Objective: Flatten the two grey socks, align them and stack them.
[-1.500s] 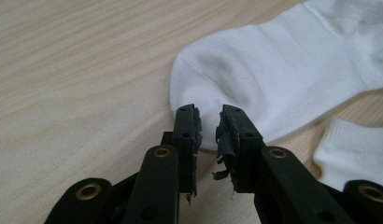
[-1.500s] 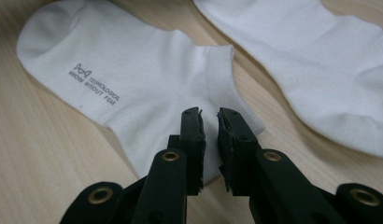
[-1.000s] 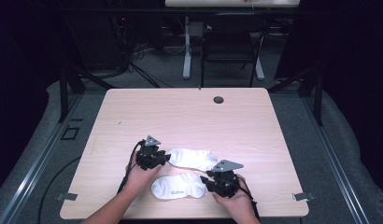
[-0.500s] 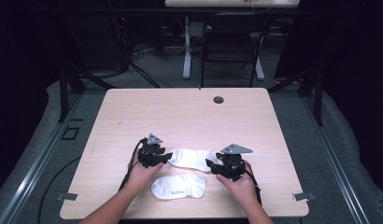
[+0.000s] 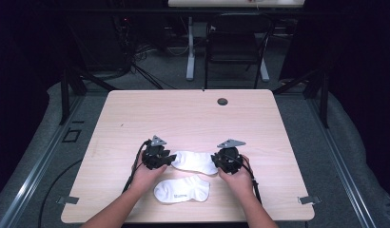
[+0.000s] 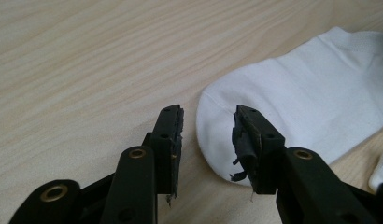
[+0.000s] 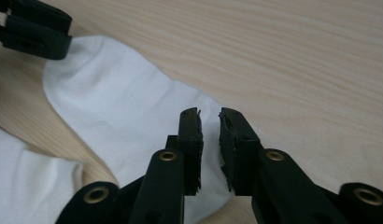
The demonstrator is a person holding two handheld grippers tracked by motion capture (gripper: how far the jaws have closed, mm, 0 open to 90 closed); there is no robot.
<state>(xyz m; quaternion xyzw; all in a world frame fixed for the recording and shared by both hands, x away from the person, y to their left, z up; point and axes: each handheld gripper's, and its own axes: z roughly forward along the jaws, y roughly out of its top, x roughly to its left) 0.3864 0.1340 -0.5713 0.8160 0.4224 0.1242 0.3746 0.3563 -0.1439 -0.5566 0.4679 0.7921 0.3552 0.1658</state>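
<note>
Pale wooden table (image 5: 193,118) fills the middle of the high view, dark floor and a chair behind it at the top. Lower left of centre, the left gripper (image 5: 170,158) sits at the rounded toe end of the upper white sock (image 5: 195,161); in the left gripper view its jaws stand apart, the sock's edge in the gap, pads not pressing, after a little closing just now. Below centre lies the second white sock (image 5: 181,190), flat and untouched. Right of centre, the right gripper (image 5: 215,160) is at the upper sock's other end, jaws just narrowed to a slim gap over the fabric, not clamped.
</note>
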